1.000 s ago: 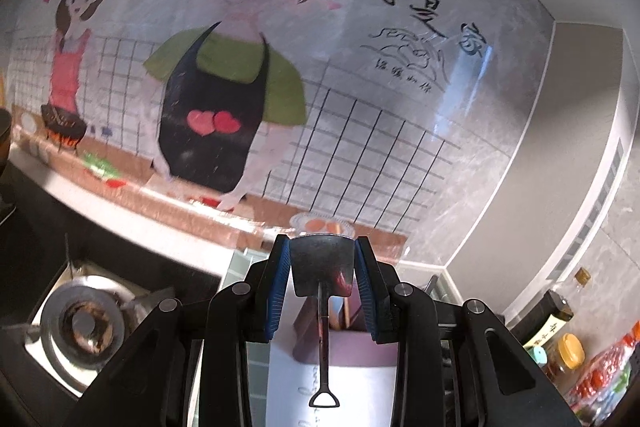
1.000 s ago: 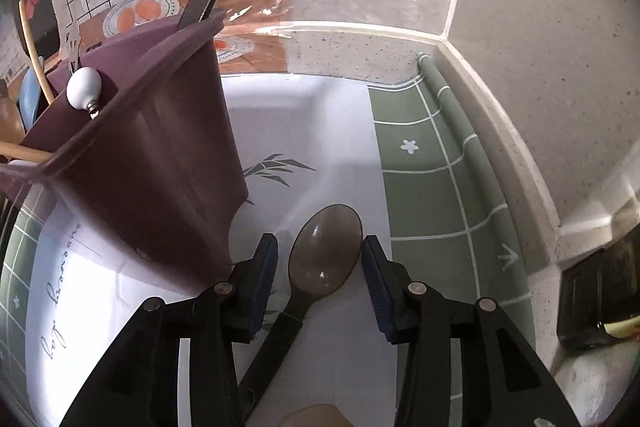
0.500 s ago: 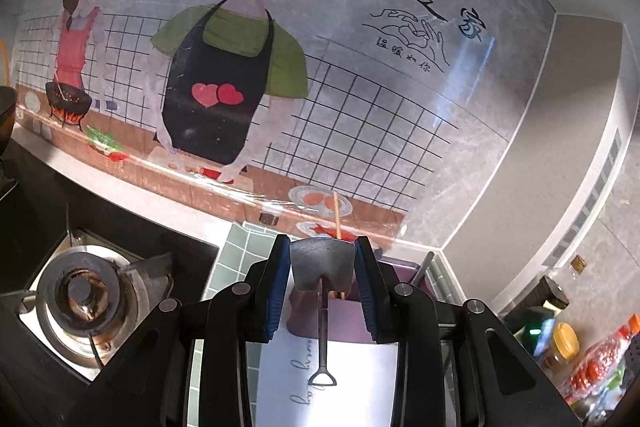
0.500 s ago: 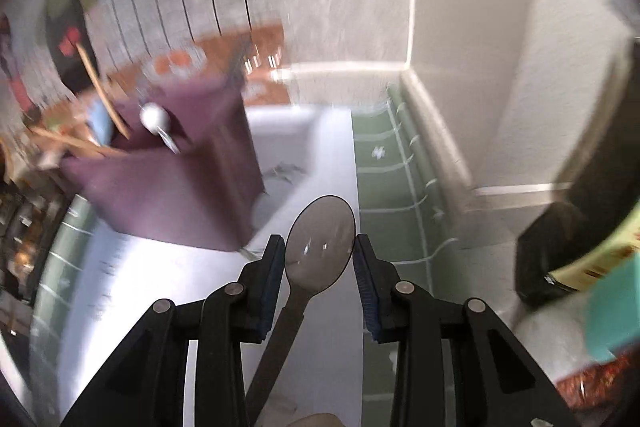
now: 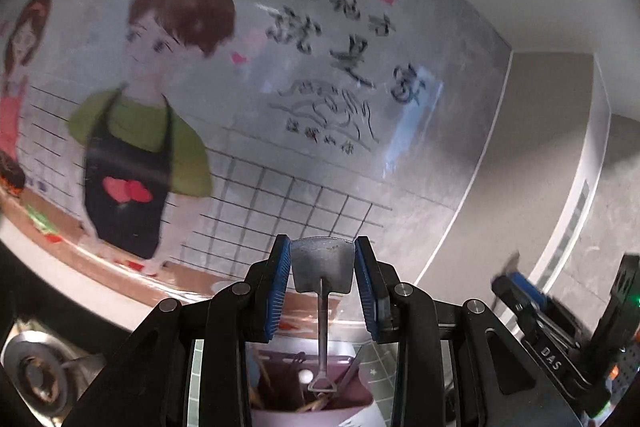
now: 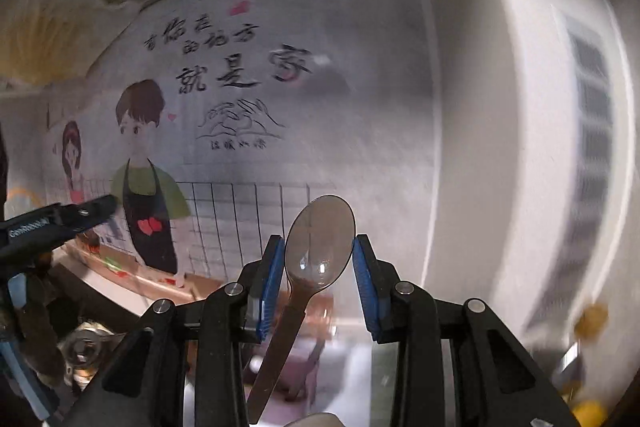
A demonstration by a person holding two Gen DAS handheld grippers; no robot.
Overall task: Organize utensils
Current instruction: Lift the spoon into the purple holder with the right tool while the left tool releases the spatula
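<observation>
Mid-carry, by the look of it, with a utensil in each tool and both lifted clear of the counter. Left gripper [image 5: 322, 273] about half open, blue pads clamped on the flat blade of a small metal spatula [image 5: 321, 270], handle hanging down below the fingers. Directly beneath that handle, the purple utensil holder [image 5: 352, 397], already bristling with sticks and a spoon. Right gripper [image 6: 319, 263] pinching the bowl of a translucent brown spoon [image 6: 319, 243], handle trailing down and left under the fingers. Probably next: lowering the spatula handle-first into the holder, keeping it upright, then letting go.
</observation>
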